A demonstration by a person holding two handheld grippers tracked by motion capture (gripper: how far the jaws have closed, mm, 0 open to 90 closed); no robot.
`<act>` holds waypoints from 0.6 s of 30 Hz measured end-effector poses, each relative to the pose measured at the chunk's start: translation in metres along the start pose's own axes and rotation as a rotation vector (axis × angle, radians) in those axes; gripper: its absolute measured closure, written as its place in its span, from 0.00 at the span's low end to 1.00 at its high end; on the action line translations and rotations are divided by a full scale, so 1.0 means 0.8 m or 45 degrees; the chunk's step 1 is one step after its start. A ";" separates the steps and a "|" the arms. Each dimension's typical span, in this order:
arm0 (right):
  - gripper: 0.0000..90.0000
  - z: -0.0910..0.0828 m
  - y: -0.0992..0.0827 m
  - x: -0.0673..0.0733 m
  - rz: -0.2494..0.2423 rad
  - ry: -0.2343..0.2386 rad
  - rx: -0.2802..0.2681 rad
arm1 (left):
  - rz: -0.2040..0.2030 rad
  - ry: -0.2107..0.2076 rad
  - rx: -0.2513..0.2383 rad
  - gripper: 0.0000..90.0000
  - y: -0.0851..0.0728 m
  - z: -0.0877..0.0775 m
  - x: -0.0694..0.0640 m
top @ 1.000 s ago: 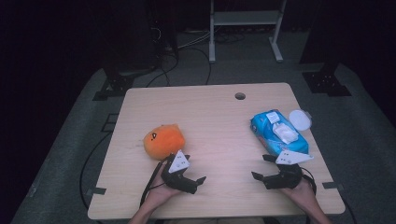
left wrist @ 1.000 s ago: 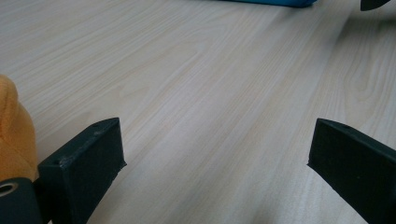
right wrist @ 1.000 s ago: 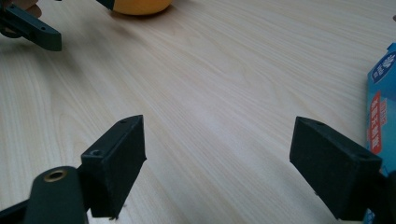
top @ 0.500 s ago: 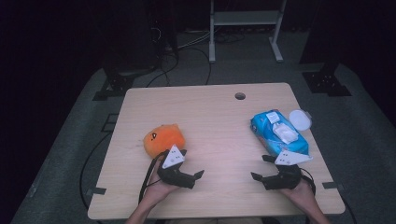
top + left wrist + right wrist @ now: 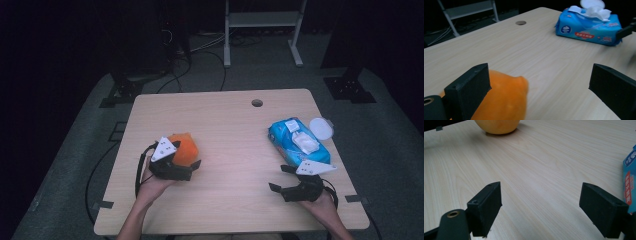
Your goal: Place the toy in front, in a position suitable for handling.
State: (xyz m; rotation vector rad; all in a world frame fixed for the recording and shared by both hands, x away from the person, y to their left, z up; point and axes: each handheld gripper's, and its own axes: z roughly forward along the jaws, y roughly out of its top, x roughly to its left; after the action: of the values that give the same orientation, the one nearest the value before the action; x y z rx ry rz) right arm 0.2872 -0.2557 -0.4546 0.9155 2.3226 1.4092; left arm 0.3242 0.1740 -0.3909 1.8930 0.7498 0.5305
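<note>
The orange plush toy [image 5: 184,148] lay on the surface [image 5: 230,130] toward the person's left, and the left gripper [image 5: 182,167] was on it, fingers spread wide, the toy against one finger [image 5: 471,87] (off-centre in the gap). The right gripper [image 5: 283,179], equally wide, held nothing beside the blue wipes pack [image 5: 296,142]. The left gripper view showed that offset; the high view did not.

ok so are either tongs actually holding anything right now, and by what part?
Nothing is held. The left tongs stand open at the orange plush toy, which lies by one jaw, unclamped. The right tongs are open over bare table.
</note>
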 end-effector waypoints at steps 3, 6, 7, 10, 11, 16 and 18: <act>0.19 0.002 0.001 0.000 -0.006 0.005 0.004 | -0.010 0.051 0.015 0.03 -0.002 -0.004 0.021; 0.19 0.004 0.000 0.000 0.001 0.010 0.016 | -0.030 0.064 0.035 0.03 -0.006 -0.004 0.036; 0.19 0.004 0.000 0.000 0.001 0.010 0.016 | -0.030 0.064 0.035 0.03 -0.006 -0.004 0.036; 0.19 0.005 -0.001 0.001 -0.001 0.010 0.037 | -0.078 0.086 0.051 0.03 -0.014 -0.002 0.054; 0.19 0.005 -0.001 0.001 -0.001 0.011 0.035 | -0.091 0.089 0.050 0.03 -0.016 -0.001 0.057; 0.19 0.005 -0.002 0.001 -0.001 0.007 0.039 | -0.072 0.149 0.076 0.03 -0.023 0.003 0.061; 0.19 0.005 -0.002 0.001 -0.001 0.008 0.040 | -0.090 0.147 0.067 0.03 -0.026 0.005 0.064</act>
State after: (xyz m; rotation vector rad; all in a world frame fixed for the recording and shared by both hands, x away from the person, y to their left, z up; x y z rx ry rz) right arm 0.2880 -0.2529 -0.4578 0.9198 2.3557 1.3806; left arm 0.3572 0.2140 -0.4099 1.8891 0.9103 0.5844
